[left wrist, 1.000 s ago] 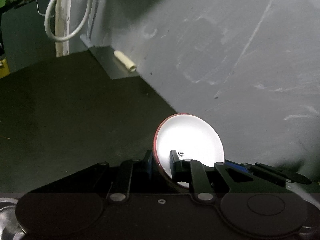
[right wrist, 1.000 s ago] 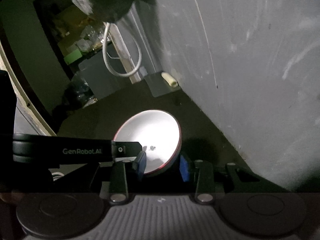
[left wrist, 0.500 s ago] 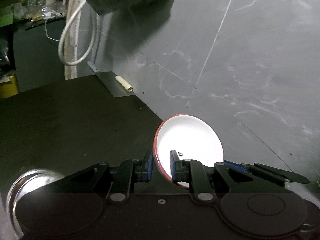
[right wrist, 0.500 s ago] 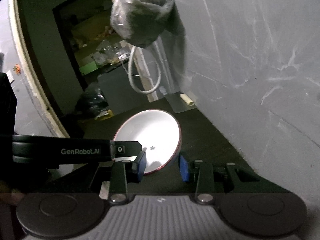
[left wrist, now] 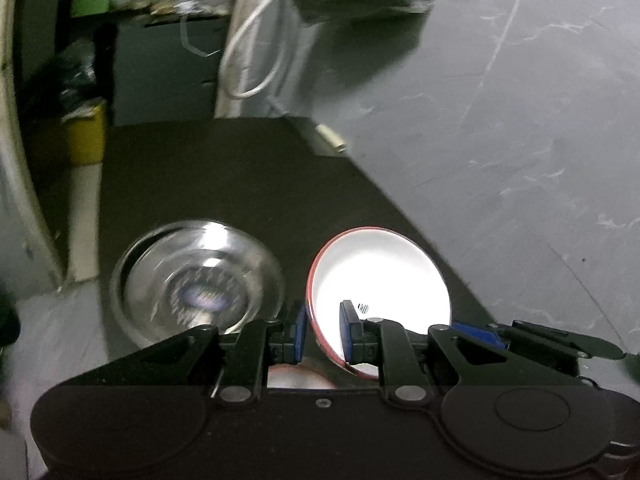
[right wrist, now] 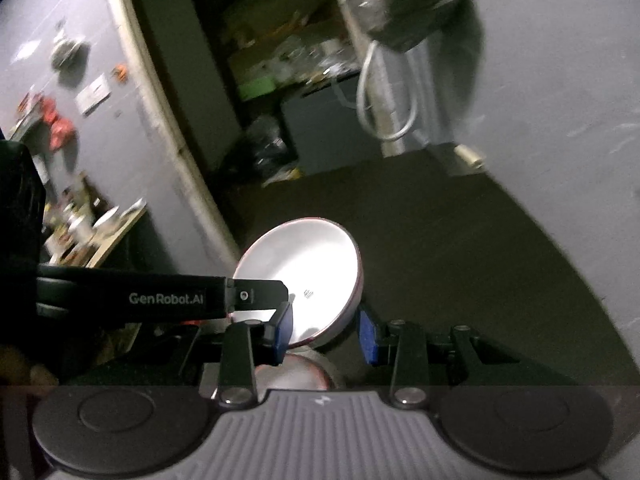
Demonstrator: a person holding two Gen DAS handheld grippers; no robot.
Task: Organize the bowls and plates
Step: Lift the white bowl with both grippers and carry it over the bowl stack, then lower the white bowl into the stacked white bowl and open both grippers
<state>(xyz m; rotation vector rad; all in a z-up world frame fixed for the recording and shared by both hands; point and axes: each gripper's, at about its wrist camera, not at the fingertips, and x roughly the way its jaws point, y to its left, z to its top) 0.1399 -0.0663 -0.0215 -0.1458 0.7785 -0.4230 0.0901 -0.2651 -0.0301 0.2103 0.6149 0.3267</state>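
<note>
only the left view shows a glass bowl (left wrist: 198, 280) on the dark counter (left wrist: 240, 184), just left of the left claw (left wrist: 323, 330), whose nearly closed pads pinch the rim of a white bowl (left wrist: 380, 276). the right view shows that bowl (right wrist: 304, 276) between the right claw's (right wrist: 325, 333) pads too; the left pad touches it, the right i cannot tell. two bowls (one red-rimmed). grey wall (left wrist: 520, 140) right, cluttered doorway (right wrist: 280, 60) ahead.

A grey scuffed wall (left wrist: 520, 128) meets a dark counter (left wrist: 224, 184). A bagged bundle (right wrist: 404, 4) and a white cable loop (right wrist: 384, 92) hang above. A dim doorway (right wrist: 272, 52) shows cluttered shelves; a yellow bin (left wrist: 82, 136) stands left
</note>
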